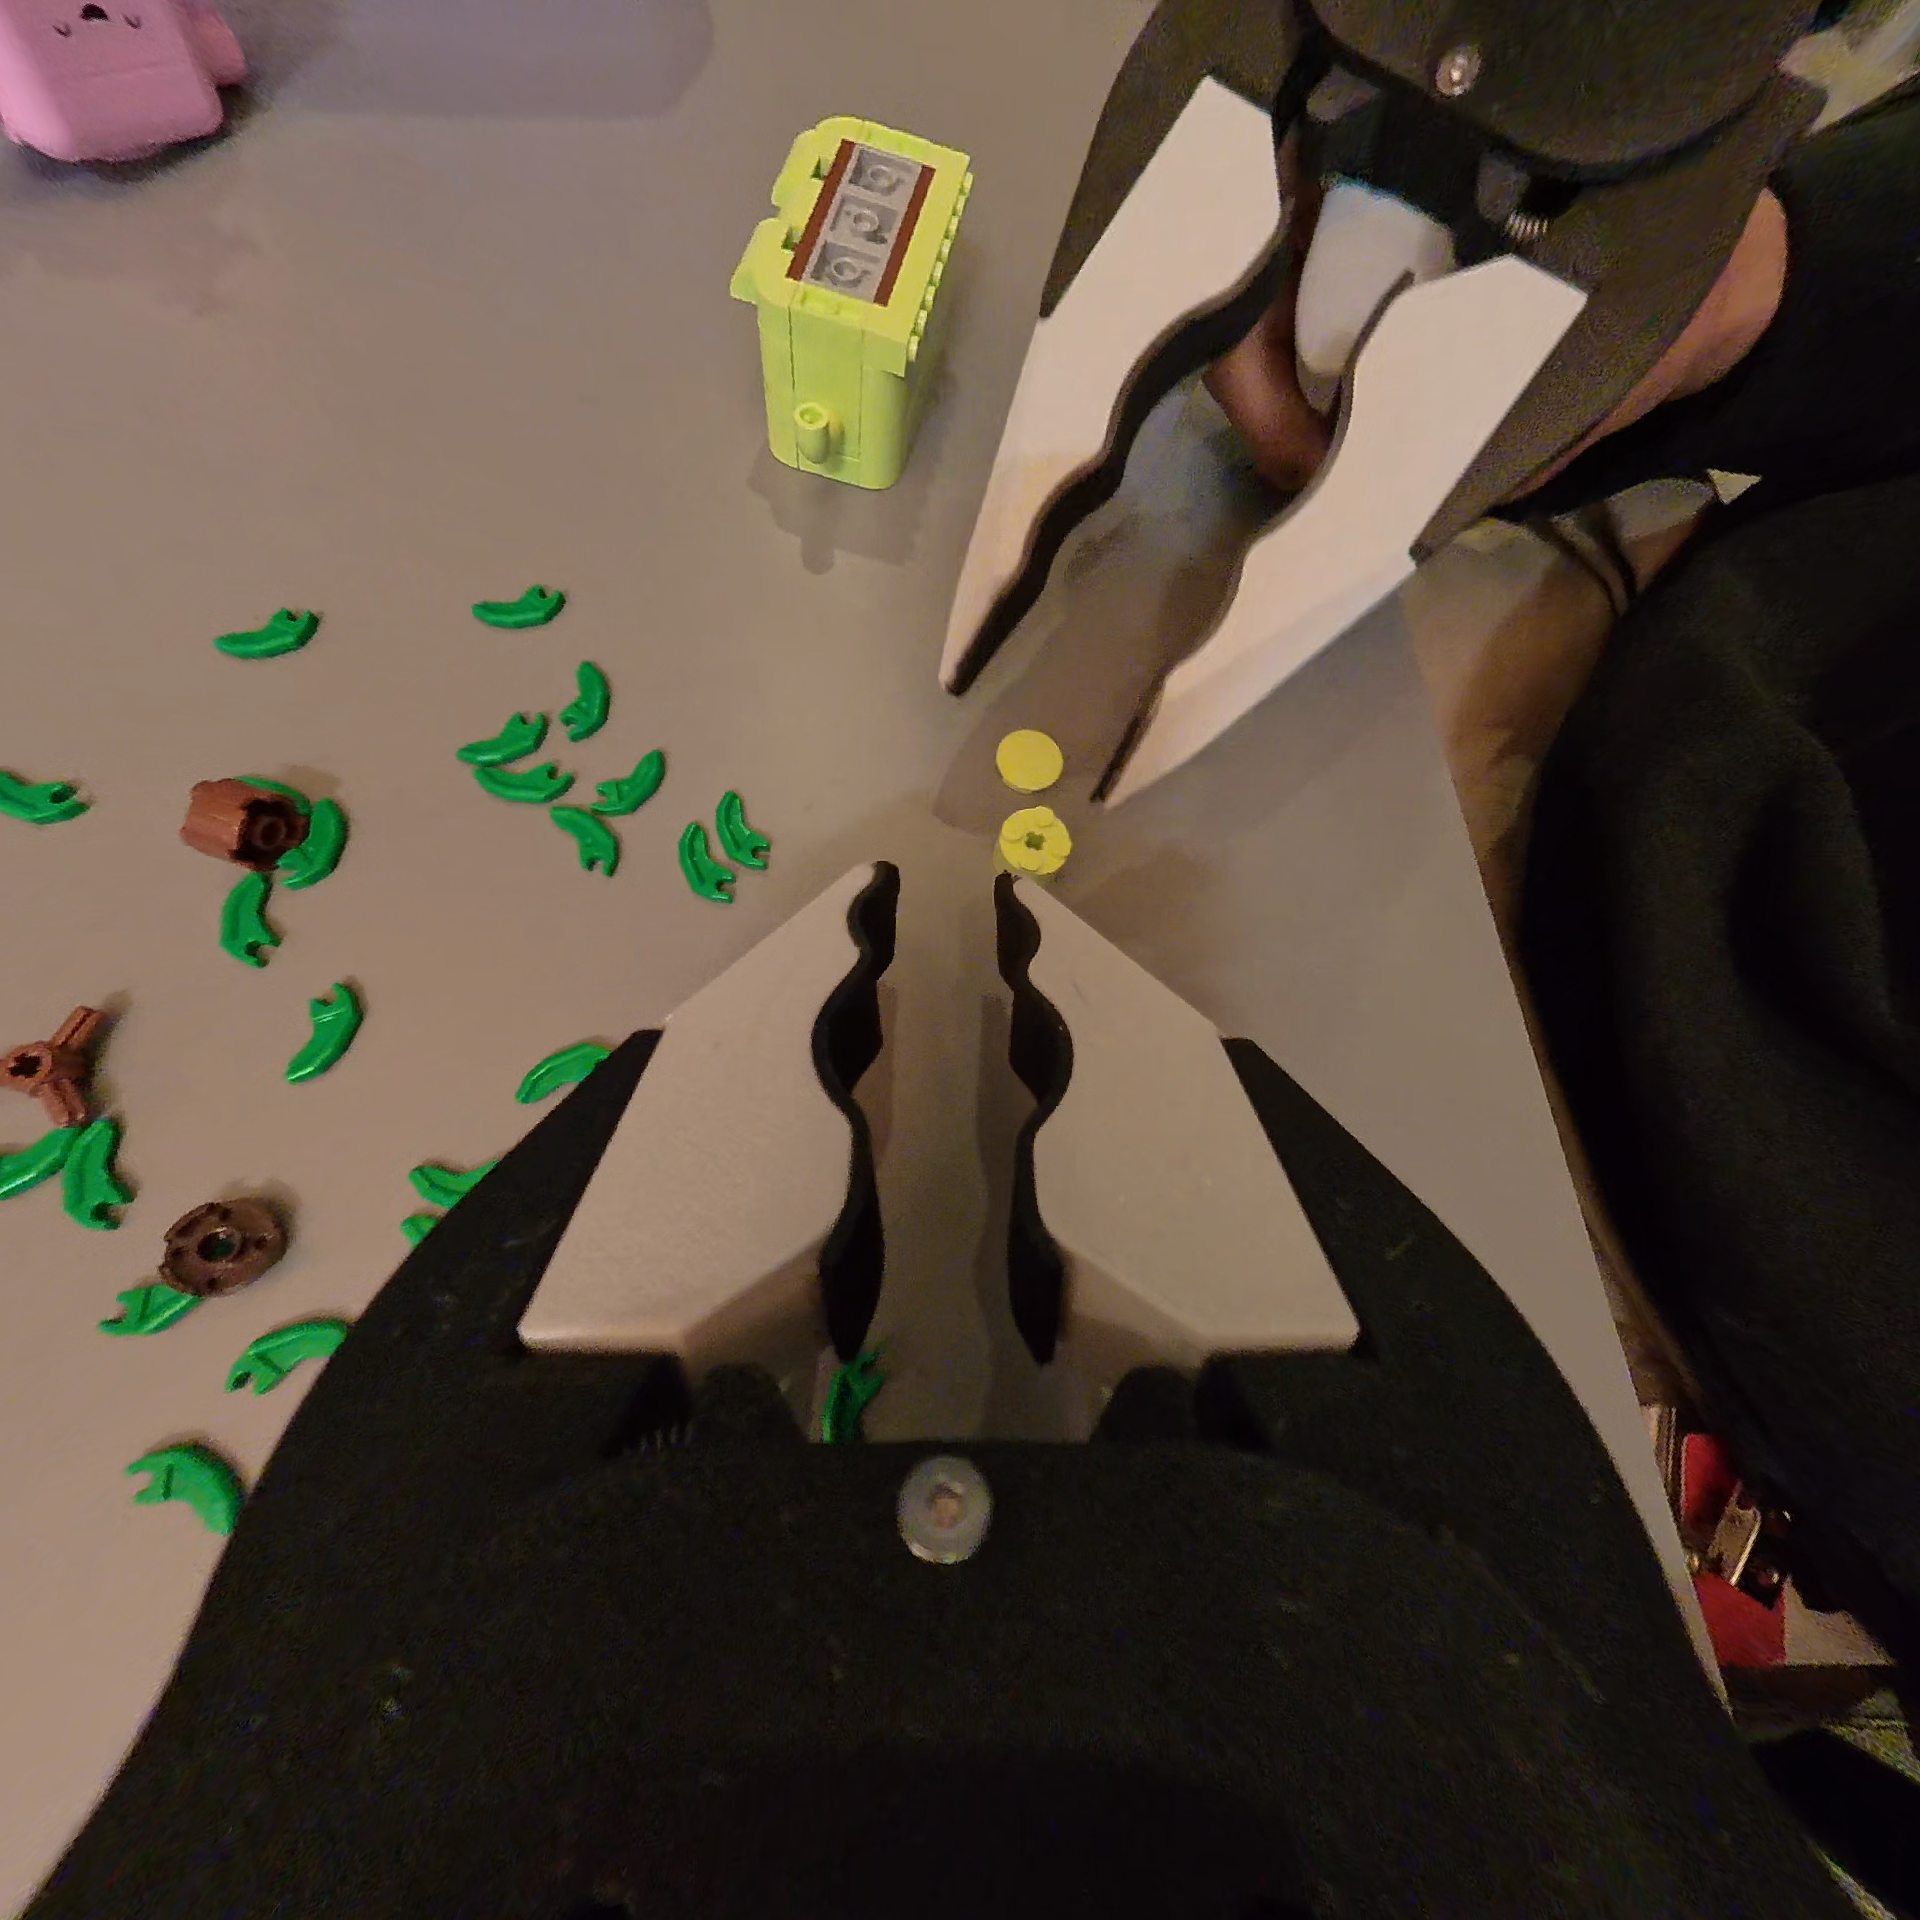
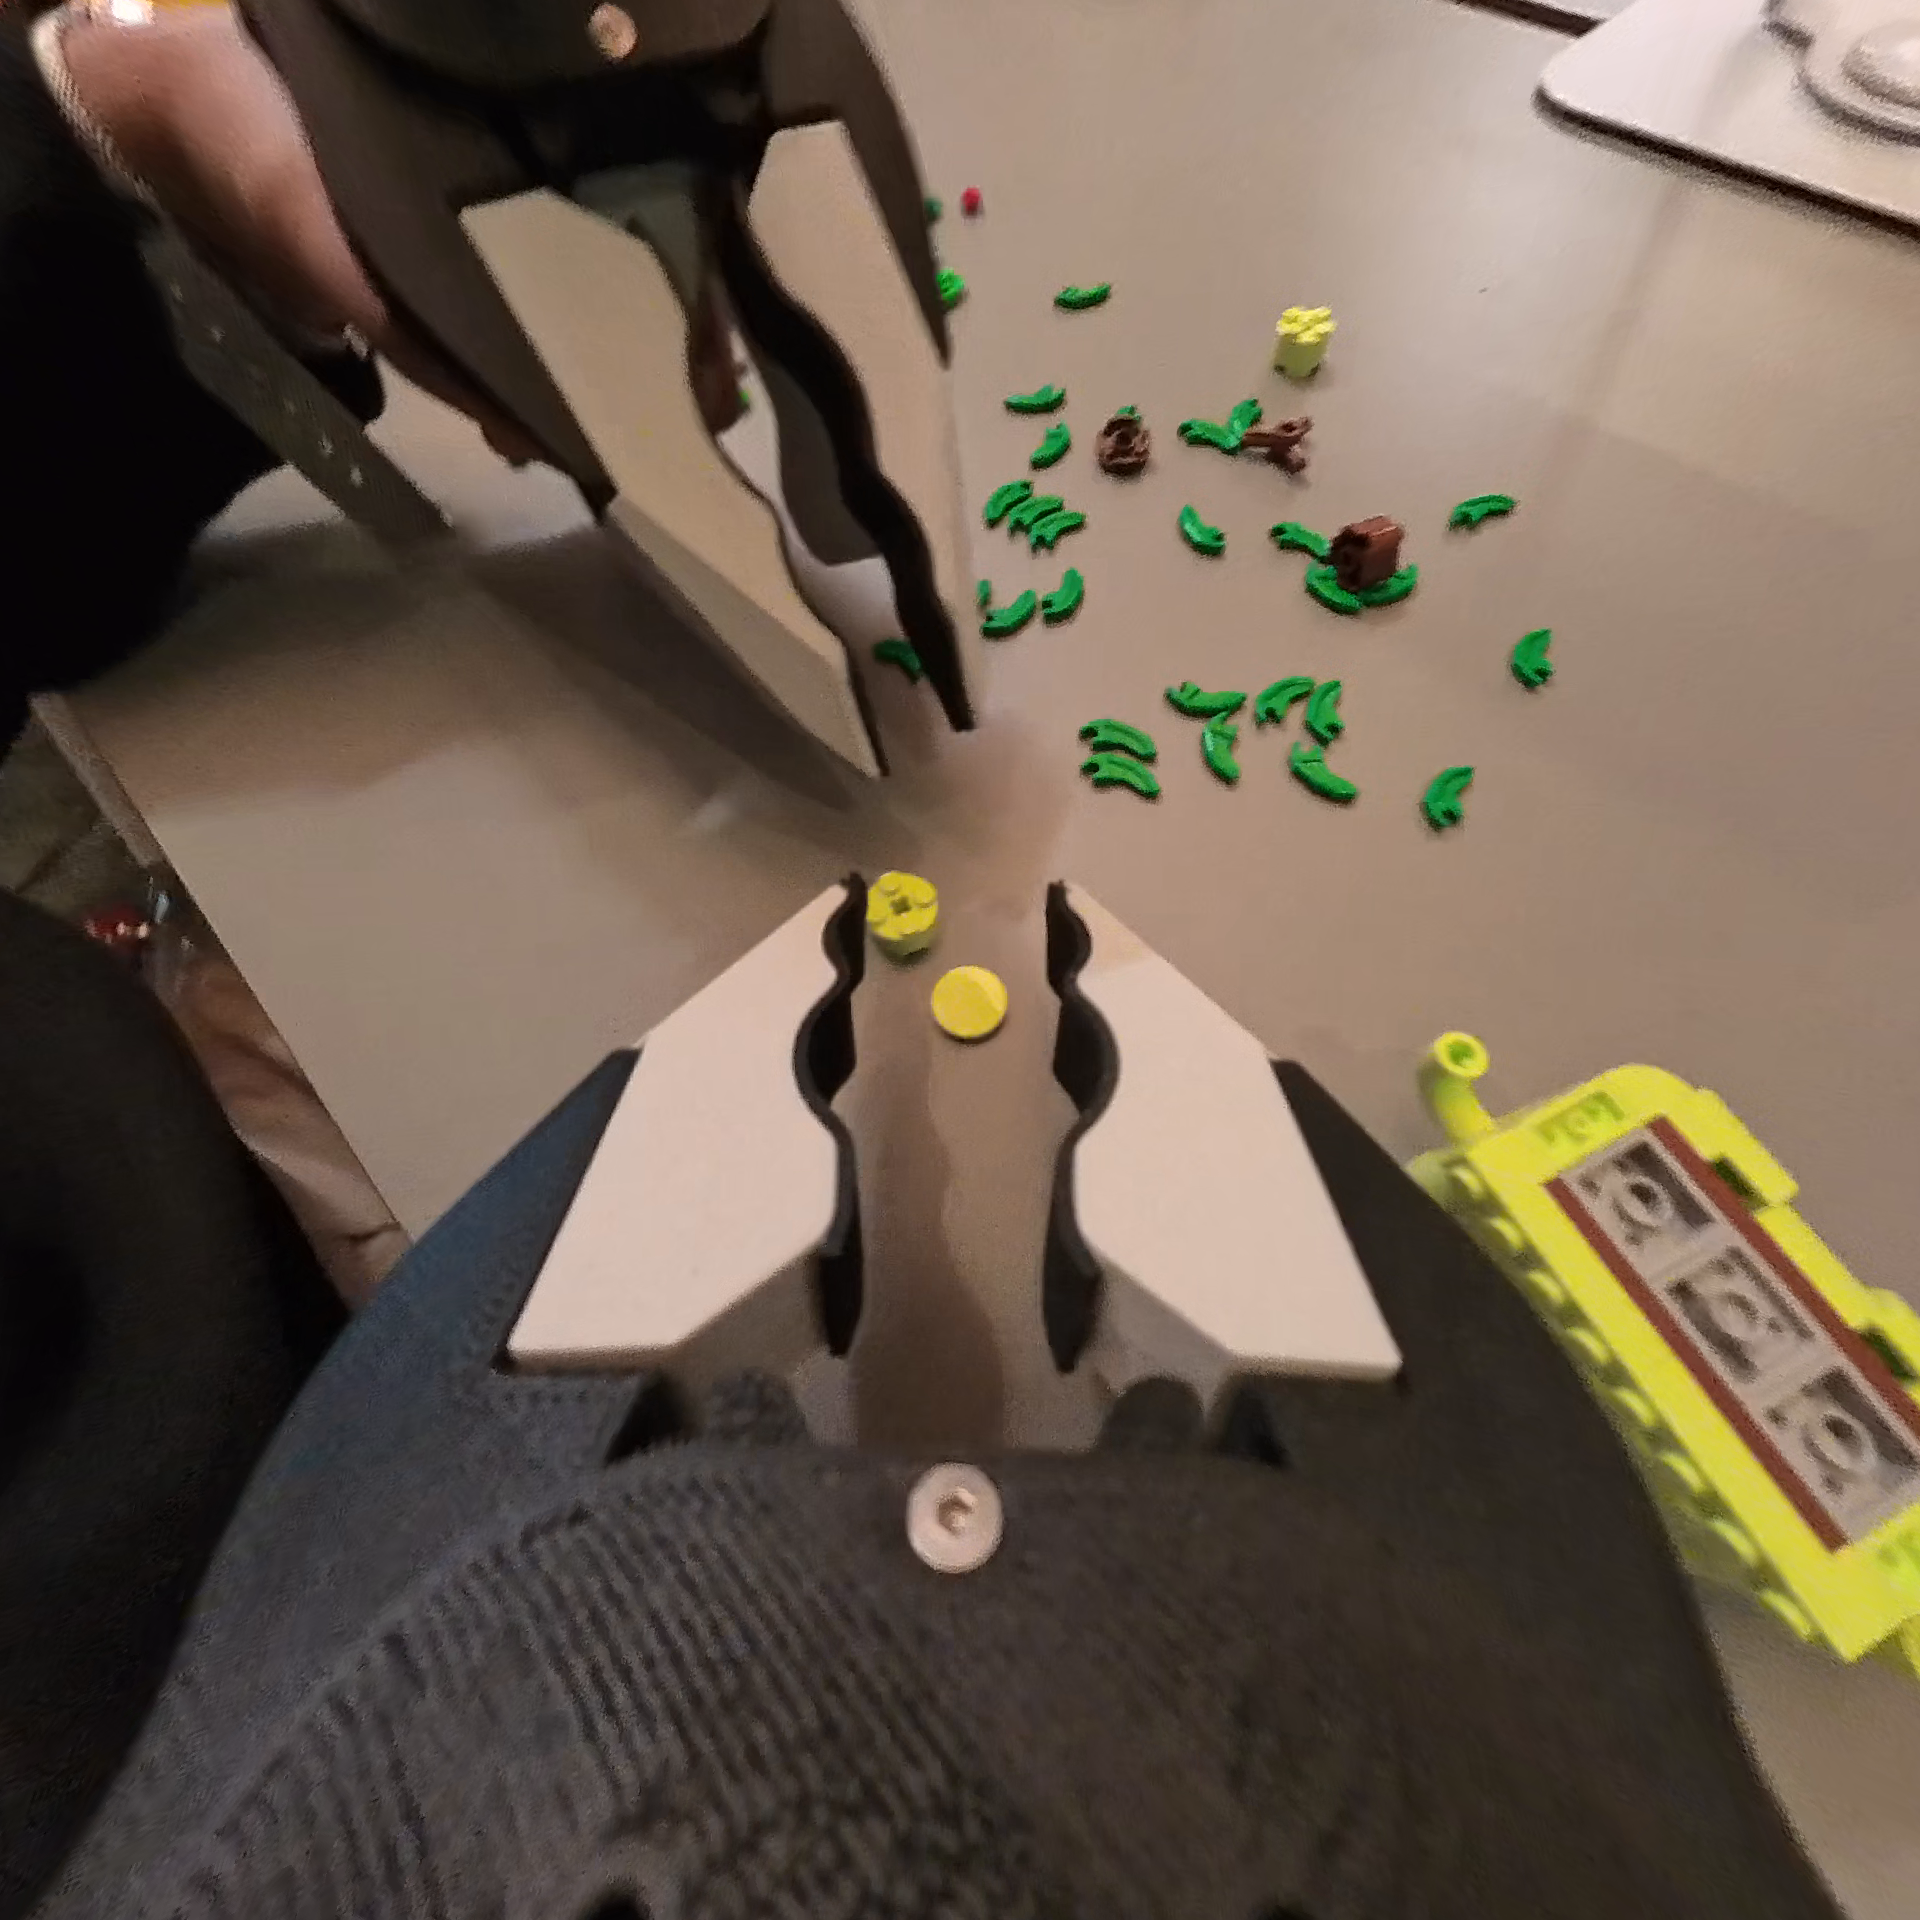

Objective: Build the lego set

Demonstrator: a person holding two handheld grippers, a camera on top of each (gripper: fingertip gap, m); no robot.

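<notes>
While both grippers face each other over the table [image 1: 1299, 1039], two small yellow round pieces lie between them. Right gripper [image 2: 954, 894] spreads around the flat yellow disc [image 2: 968, 1002]; left gripper [image 1: 945, 883] stands slightly parted, empty, beside the yellow round stud piece [image 1: 1034, 840].

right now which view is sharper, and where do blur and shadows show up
The left wrist view is sharper: the green leaf pieces and lime block look crisp, with soft shadow under the right gripper. The right wrist view is softer: the left gripper is smeared, the lime block blurs at the edge, and wide-angle bending shows in both.
</notes>
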